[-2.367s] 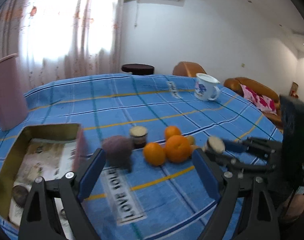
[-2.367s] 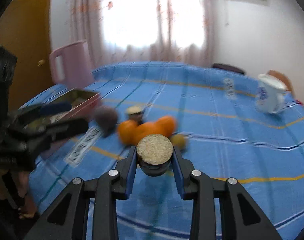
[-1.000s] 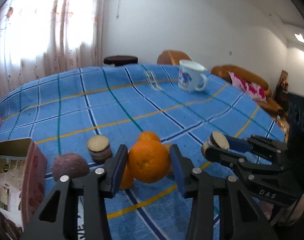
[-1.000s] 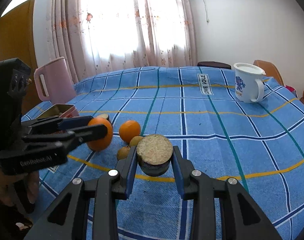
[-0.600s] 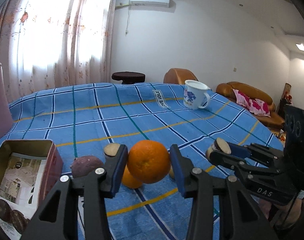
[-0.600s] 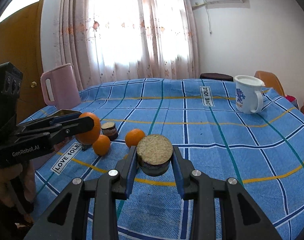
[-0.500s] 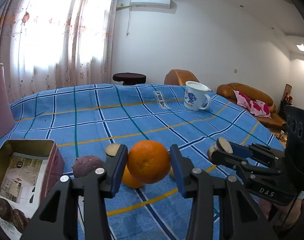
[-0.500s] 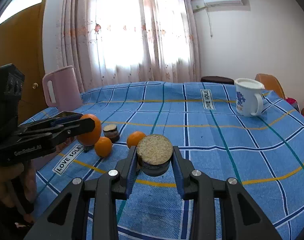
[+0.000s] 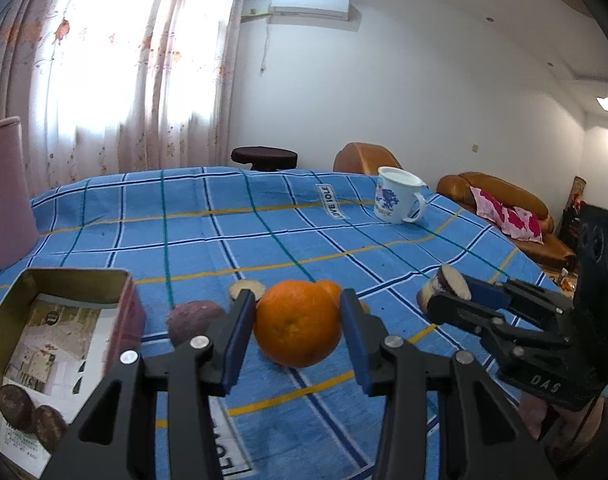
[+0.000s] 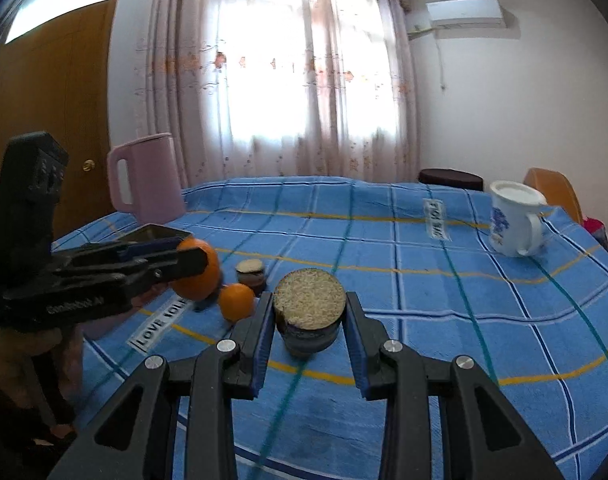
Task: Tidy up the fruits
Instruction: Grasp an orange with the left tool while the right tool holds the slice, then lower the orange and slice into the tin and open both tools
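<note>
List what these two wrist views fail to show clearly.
- Small orange, left wrist view: mostly hidden behind the held orange.
- Tin, left wrist view: near end cut off by the edge; printing on its liner unreadable.
- Purple fruit: hidden in the right wrist view behind the left gripper.

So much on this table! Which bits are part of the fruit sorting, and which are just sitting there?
Part of the job:
left gripper holding an orange
right gripper holding a cork-topped jar
small orange
purple fruit
second jar
tin box

Just lying about:
white mug
pink jug
</note>
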`<action>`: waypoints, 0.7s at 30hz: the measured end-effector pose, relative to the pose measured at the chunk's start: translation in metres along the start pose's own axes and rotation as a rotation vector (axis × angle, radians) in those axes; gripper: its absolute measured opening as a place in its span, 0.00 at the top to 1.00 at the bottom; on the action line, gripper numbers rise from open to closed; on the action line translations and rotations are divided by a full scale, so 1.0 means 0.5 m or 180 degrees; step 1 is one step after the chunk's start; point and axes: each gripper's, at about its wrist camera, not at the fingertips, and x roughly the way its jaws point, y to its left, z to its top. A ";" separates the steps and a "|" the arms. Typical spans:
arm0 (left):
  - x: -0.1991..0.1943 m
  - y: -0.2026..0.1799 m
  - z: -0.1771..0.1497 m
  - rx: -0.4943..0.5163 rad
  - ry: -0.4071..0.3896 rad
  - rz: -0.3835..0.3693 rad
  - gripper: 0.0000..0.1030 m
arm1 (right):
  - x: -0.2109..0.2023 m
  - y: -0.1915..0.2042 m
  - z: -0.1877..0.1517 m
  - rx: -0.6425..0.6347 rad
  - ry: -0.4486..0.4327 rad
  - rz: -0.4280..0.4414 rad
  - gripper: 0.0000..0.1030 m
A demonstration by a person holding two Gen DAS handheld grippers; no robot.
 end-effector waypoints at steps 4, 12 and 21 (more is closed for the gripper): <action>-0.026 0.032 0.004 -0.0095 -0.0060 0.0045 0.56 | 0.017 0.024 0.028 -0.0023 0.0023 0.0169 0.66; -0.085 0.126 0.025 -0.0315 -0.0203 0.0264 0.56 | 0.075 0.109 0.083 -0.0187 0.0087 0.0564 0.66; -0.116 0.215 0.022 -0.0452 -0.0197 0.0585 0.56 | 0.148 0.197 0.121 -0.0339 0.0215 0.0884 0.66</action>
